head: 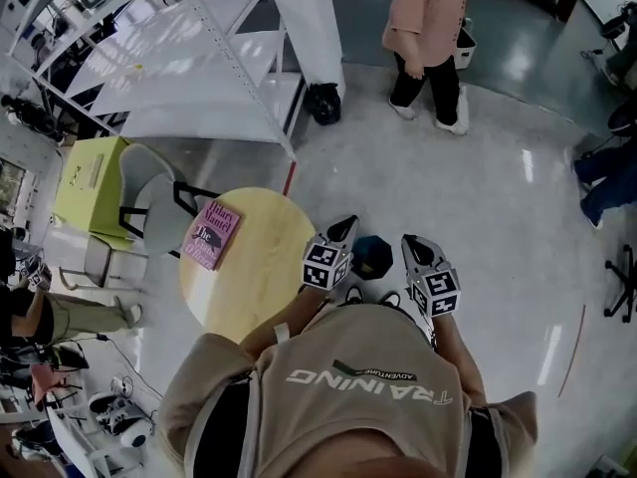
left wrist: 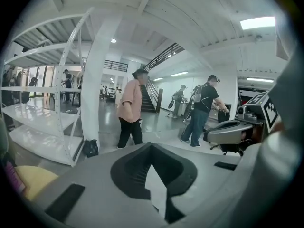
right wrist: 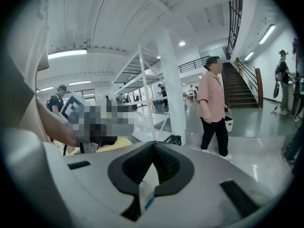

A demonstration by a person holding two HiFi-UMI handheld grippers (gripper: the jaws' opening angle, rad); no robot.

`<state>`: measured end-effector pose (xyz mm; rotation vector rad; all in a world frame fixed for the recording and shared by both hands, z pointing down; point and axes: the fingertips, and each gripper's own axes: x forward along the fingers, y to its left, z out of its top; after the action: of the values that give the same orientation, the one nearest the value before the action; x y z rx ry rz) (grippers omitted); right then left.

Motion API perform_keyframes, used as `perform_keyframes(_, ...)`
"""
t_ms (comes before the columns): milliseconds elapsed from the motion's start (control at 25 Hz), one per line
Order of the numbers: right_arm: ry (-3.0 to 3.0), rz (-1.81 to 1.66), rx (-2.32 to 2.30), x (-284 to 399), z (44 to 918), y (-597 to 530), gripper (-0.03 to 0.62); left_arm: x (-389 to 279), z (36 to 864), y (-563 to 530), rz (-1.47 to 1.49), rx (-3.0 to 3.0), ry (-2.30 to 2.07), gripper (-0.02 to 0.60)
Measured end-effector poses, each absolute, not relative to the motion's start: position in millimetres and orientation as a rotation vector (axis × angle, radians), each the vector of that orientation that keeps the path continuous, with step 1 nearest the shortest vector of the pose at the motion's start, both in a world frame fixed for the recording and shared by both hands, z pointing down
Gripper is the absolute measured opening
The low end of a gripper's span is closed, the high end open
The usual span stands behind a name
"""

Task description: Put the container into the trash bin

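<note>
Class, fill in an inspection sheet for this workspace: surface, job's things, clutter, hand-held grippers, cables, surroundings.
Surface: round yellow table, mostly bare.
Job's things: container not seen; a dark round thing on the floor by the table may be the bin.
Clutter: pink book near the table's left edge.
Grippers: left hand-held gripper and right hand-held gripper both shut, tips together, nothing seen gripped.
Cables: thin lines on the floor at lower left, likely cables.
Surroundings: grey chair, green cabinet, white rack, black bag, passer-by in a pink top.
</note>
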<state>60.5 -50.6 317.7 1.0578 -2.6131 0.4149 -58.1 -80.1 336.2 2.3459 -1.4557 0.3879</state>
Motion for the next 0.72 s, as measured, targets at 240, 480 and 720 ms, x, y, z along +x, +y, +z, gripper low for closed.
perform_keyframes(240, -2.631, 0.378, 1.068, 56, 310, -50, -0.005, -61, 342, -82, 0.371, 2.354, -1.439, 0.011)
perform_keyframes(480, -2.627, 0.341, 1.048, 60, 306, -47, -0.005, -53, 335, -80, 0.338, 2.379, -1.453, 0.011)
perform_keyframes(720, -2.652, 0.291, 1.072, 55, 290, -63, -0.005, -62, 324, -91, 0.321, 2.390, -1.485, 0.011)
